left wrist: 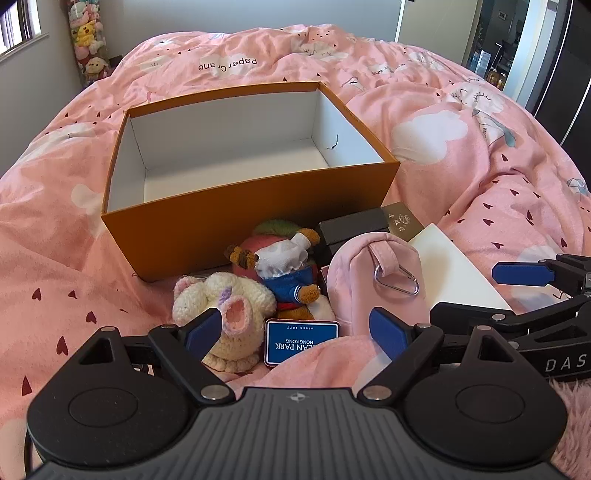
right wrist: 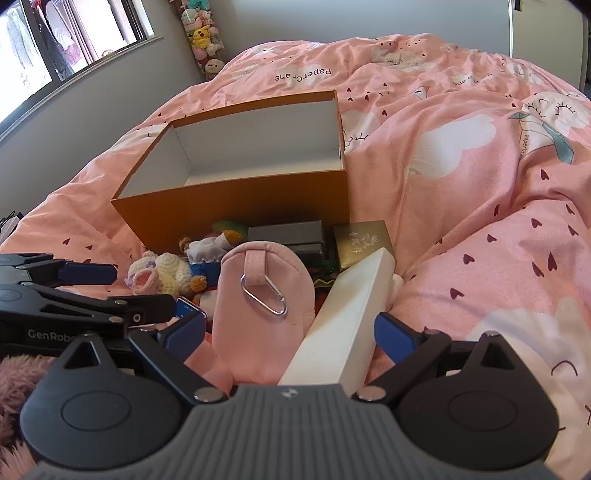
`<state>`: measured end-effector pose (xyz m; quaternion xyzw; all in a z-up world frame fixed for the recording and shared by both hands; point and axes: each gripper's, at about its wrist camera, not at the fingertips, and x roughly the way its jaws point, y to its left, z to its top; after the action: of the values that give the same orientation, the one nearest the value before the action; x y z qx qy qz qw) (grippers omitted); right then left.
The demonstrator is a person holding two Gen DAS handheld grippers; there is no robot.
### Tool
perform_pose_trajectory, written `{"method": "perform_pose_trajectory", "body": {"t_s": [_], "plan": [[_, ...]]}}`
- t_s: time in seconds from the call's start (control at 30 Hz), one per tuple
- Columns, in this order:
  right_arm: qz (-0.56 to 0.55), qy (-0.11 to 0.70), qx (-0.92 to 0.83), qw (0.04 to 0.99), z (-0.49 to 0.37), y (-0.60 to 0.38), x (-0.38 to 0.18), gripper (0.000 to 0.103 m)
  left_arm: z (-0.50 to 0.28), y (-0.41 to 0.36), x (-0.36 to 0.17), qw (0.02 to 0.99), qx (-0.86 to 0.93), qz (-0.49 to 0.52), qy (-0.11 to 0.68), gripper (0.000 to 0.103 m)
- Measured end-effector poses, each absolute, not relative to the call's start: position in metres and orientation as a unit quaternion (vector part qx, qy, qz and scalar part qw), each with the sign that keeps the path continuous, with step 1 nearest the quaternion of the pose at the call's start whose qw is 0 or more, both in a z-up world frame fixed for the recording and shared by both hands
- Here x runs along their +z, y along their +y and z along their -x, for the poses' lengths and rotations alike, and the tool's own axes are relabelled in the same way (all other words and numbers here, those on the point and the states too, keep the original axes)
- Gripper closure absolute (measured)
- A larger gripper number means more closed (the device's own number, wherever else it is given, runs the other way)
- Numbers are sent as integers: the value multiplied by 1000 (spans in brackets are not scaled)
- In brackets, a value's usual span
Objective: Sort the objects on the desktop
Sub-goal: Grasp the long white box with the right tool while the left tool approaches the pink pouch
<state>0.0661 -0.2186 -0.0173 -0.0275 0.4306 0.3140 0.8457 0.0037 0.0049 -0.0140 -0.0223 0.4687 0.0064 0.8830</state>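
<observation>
An empty orange box point(left wrist: 258, 218) point(right wrist: 236, 206) with a white inside stands on the pink bedspread. In front of it lies a pile: a cream crochet toy point(left wrist: 225, 299) point(right wrist: 166, 275), a tiger plush point(left wrist: 284, 258), a blue tin point(left wrist: 301, 341), a pink pouch with a carabiner point(left wrist: 373, 284) point(right wrist: 266, 291), dark boxes point(left wrist: 351, 229) point(right wrist: 291, 232), a gold box point(right wrist: 364, 242) and a white box point(left wrist: 458, 273) point(right wrist: 351, 314). My left gripper point(left wrist: 299, 332) is open over the tin and crochet toy. My right gripper point(right wrist: 288, 330) is open around the pouch and white box.
The rumpled pink bedspread point(left wrist: 480, 155) point(right wrist: 480, 184) stretches around the box. A hanging column of plush toys point(left wrist: 88, 40) point(right wrist: 203, 33) is at the far wall, next to a window point(right wrist: 55, 48). A fuzzy pink fabric point(right wrist: 18, 380) lies at the near edge.
</observation>
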Motion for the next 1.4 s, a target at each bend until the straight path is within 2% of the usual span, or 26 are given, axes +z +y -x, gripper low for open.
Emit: {"method": "perform_pose_trajectory", "body": {"t_s": [1.4], "plan": [[16, 448, 295, 844, -74, -225, -23, 5, -5, 5, -14, 882, 1, 26, 471, 0]]}}
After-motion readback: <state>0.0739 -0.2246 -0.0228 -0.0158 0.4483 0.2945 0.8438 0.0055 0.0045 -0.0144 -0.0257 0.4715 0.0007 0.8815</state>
